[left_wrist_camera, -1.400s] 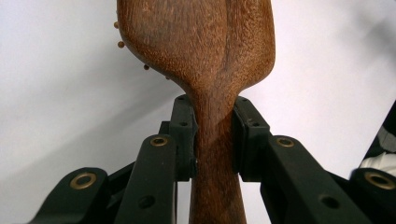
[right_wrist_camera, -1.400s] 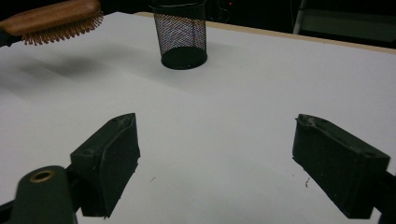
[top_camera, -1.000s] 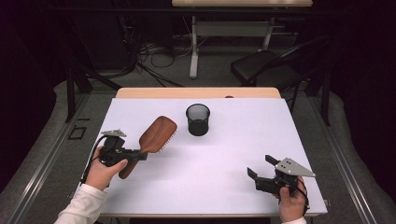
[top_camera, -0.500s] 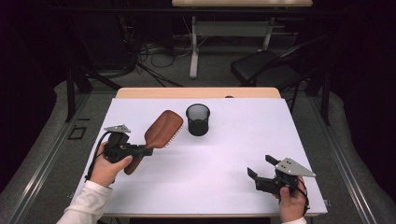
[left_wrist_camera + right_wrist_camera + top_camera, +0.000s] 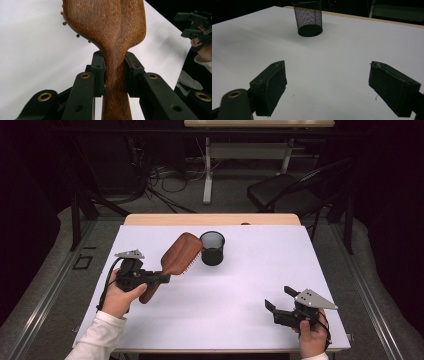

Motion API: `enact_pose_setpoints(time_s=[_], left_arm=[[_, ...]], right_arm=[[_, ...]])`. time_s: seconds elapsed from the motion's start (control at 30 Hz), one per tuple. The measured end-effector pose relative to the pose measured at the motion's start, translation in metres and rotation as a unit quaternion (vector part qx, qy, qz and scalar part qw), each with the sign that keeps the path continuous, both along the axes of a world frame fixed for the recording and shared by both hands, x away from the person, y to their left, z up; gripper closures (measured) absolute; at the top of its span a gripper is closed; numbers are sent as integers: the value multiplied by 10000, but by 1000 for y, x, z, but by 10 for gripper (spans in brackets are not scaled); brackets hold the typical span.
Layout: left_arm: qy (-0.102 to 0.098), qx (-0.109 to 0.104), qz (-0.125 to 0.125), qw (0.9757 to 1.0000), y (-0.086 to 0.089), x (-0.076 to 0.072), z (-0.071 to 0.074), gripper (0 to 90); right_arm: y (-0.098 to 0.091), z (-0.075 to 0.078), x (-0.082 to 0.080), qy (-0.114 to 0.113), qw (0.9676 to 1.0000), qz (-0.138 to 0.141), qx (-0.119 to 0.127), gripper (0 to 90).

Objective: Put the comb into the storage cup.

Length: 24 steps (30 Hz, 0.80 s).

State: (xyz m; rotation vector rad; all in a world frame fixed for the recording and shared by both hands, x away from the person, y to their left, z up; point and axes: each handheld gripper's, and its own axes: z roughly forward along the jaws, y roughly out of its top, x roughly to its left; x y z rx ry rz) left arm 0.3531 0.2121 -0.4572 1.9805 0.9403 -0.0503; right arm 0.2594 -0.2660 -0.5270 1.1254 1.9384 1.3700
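Item: brown wooden paddle hairbrush [image 5: 177,257], clamped by its handle between the pads of the left gripper [image 5: 161,279]; in the left gripper view the two black jaws press on either side of the narrow neck just below the head [image 5: 110,27], the bristle tips showing along its left edge. Change since a second ago: the brush has been carried up and away from the person, towards the black wire-mesh pen cup [image 5: 212,248], and its head now hangs in the air just beside the cup's rim on the left, tilted, bristles facing down and to the right (not yet over the opening, as far as the high view lets me judge). Meaning: the carry looks well under way, the likely aim being to stand the brush in the cup; what remains, by my reckoning, is to bring it above the mouth and lower it in. Right gripper [image 5: 280,304]: resting low at the near right of the white table top [image 5: 260,270], unmoved over the same second, jaws apart with nothing between them, the cup standing well ahead of them in its own view [image 5: 308,18].
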Motion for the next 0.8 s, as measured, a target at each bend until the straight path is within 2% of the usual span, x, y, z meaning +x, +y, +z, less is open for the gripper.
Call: enact_pose_setpoints(time_s=[0.37, 0.8], left_arm=[[-209, -298, -189, 9992, -24, 2, 9, 734], [-465, -467, -386, 9971, -53, 4, 17, 733]], right_arm=[[0, 0, 0, -6, 10000, 8, -4, 140], [-1, 0, 0, 8, 10000, 5, -14, 140]])
